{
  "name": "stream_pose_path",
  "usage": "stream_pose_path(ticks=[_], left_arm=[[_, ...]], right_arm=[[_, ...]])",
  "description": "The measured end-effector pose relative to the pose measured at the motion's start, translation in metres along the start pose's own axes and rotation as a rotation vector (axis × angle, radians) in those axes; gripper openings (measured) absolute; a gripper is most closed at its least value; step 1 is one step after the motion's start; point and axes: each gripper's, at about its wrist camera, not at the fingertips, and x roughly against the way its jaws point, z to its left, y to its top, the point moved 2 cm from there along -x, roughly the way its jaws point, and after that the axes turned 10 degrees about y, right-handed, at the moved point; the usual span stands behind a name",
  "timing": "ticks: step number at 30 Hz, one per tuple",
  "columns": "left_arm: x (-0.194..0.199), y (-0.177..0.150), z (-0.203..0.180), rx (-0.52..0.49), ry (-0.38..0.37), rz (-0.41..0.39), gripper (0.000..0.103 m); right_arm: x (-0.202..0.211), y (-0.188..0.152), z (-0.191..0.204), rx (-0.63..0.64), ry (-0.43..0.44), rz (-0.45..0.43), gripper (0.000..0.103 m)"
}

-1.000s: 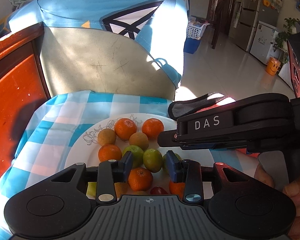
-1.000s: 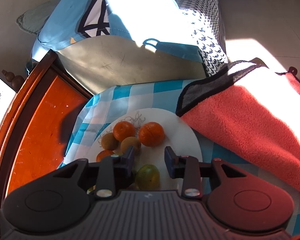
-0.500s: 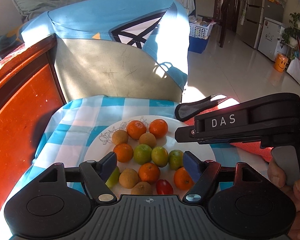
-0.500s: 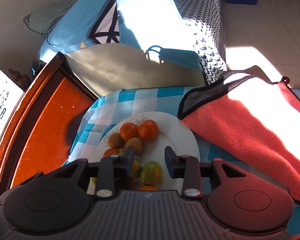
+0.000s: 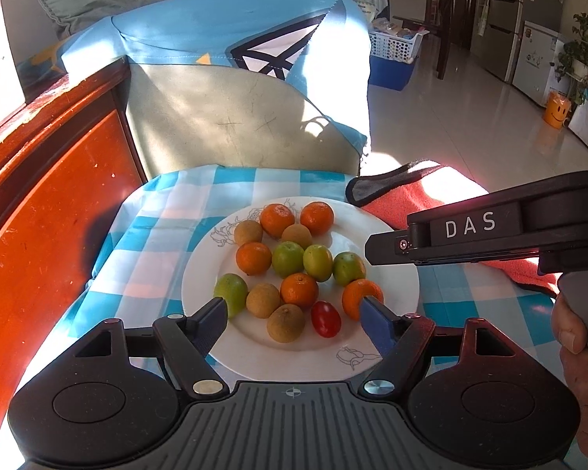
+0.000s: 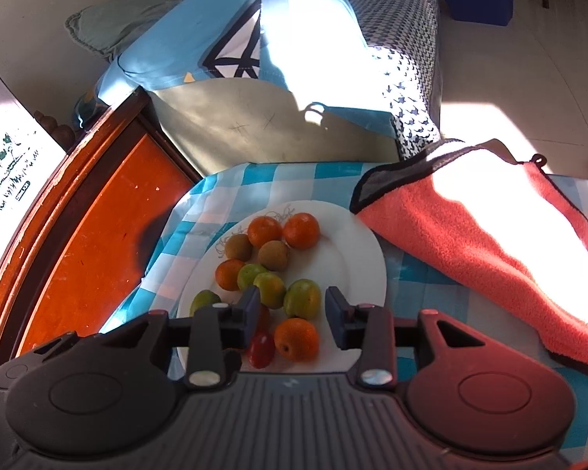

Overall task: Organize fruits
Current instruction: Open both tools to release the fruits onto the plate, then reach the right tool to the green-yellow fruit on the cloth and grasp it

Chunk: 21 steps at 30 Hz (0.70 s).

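Home: fridge [image 5: 501, 19], houseplant [image 5: 580, 51], laundry basket [image 5: 392, 45].

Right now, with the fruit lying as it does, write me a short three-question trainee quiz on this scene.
1. Multiple choice: how many red cherry tomatoes lie on the white plate? A) one B) three C) five
2. True or false: the pink towel covers the whole plate.
3. Fill in the missing word: the plate stands on a blue-and-white ____ cloth.

Key: 1 A; 2 false, the towel lies off to the plate's side and the fruit is in plain sight; 3 checked.
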Motion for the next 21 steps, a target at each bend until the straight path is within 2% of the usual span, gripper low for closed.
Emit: stream_pose_path(ticks=[10,21], left_arm=[[0.025,-0.018,0.004,0.012,-0.004,0.025,0.076],[0.048,-0.041,0.024,0.082,-0.009,0.052,0.077]], right_arm=[[0.029,-0.024,0.013,0.035,-0.009,0.010,0.040],[0.056,-0.065,0.025,0.057,0.024,0.046,0.045]])
